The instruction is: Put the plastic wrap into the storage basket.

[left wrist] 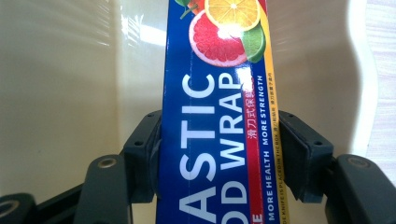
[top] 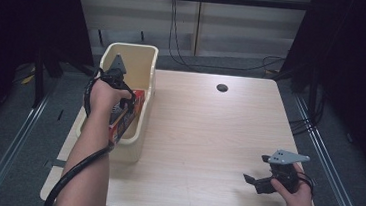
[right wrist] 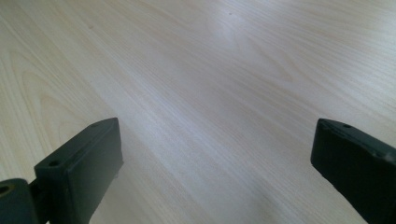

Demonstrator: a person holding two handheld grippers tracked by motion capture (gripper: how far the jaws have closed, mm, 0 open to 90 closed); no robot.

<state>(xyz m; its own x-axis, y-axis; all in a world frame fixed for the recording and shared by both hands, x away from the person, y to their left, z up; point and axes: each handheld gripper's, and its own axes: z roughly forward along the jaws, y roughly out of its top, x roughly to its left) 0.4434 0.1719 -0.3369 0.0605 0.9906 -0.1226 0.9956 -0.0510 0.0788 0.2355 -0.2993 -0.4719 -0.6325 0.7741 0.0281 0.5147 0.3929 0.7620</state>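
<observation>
Left tongs [top: 119,108] are clamped on the plastic wrap box [top: 127,115], both jaws pressed flat against its long sides, and the left gripper view has the blue carton [left wrist: 219,140] running straight up between them with the citrus print at its far end. The box sits tilted inside the cream bin [top: 146,74], which stands at the surface's left edge toward the far corner; the box's near end leans up toward the bin's right wall, the far end dips into the tub. Whether that low end is touching the bin floor, I cannot tell from here. By my reading this is the placing step: the carton is already within the walls and the grip has not let go. The right tongs [top: 259,181] wait near the front right corner of the surface [top: 208,135], jaws spread wide with nothing between them, bare wood grain [right wrist: 210,93] underneath. What the next move calls for, I'd judge, is lowering the box until it lies settled along the bin, then parting the jaws gently and lifting the left hand [top: 102,96] straight up so the jaw tips don't catch the carton's edge or drag it back over the rim. The right side has no part to play yet and is well apart from the bin.
</observation>
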